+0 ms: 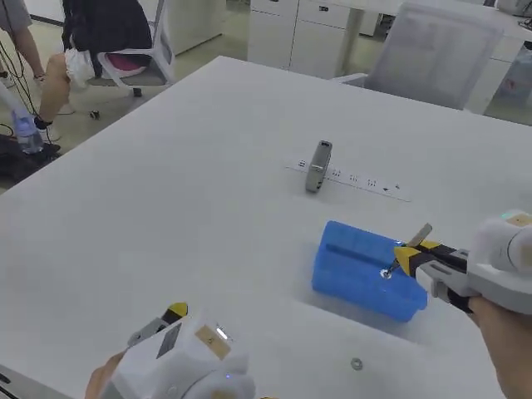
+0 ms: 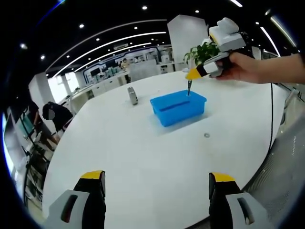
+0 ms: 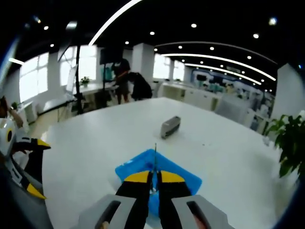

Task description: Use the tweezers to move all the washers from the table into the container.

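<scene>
The blue container (image 1: 357, 274) stands on the white table, right of centre. Over its right part my right gripper (image 1: 410, 257) is shut on thin tweezers (image 1: 390, 268), which point down into it. A small ring that looks like a washer (image 1: 386, 273) sits at their tip. One washer (image 1: 356, 363) lies on the table in front of the container. My left gripper (image 1: 163, 322) hovers open at the near left. In the left gripper view, the left gripper (image 2: 156, 191) has nothing between its jaws, with the container (image 2: 178, 109) and washer (image 2: 206, 135) ahead. The right gripper (image 3: 154, 177) pinches the tweezers (image 3: 155, 160) above the container (image 3: 138, 169).
A grey block (image 1: 317, 165) stands beyond the container beside a flush socket strip (image 1: 357, 179). An office chair (image 1: 432, 54) is at the table's far edge. A seated person (image 1: 100, 41) is off to the far left. The table's near edge runs close under my left gripper.
</scene>
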The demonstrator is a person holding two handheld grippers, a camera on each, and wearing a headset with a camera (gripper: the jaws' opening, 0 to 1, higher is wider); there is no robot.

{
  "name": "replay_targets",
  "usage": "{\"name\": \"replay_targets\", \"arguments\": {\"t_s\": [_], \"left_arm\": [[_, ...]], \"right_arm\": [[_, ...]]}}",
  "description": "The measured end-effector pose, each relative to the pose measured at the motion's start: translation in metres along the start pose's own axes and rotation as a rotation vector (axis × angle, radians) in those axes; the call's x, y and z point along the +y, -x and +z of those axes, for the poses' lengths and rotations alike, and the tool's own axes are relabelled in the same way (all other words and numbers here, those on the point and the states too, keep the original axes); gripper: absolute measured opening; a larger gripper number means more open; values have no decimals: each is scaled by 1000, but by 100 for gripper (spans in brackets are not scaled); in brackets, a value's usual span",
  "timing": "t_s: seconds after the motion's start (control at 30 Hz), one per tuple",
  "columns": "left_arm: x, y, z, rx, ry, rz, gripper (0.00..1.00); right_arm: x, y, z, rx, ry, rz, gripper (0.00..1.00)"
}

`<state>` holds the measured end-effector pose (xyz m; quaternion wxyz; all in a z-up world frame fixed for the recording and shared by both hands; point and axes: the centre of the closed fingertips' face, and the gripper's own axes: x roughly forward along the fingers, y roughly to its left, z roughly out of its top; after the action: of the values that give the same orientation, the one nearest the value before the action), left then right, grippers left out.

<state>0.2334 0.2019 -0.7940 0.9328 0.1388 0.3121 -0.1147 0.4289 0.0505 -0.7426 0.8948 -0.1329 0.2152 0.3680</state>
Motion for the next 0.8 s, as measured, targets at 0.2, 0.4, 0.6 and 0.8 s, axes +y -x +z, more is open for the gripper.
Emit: {"name": "replay_targets", "arguments": {"t_s": [0.2, 0.4, 0.6, 0.8], "left_arm": [[-1, -1, -2, 10, -5, -5, 92], [-3, -1, -3, 18, -8, -11, 92], [-1, -1, -4, 25, -1, -4, 92], [-2, -2, -5, 32, -6, -8, 92]], "right_arm": [[-5, -10, -19, 51, -10, -5, 2], [-4, -21, -31, 73, -19, 3, 2], [1, -25, -41, 88, -33, 11, 2], [4, -33, -42, 89, -55, 27, 2]]}}
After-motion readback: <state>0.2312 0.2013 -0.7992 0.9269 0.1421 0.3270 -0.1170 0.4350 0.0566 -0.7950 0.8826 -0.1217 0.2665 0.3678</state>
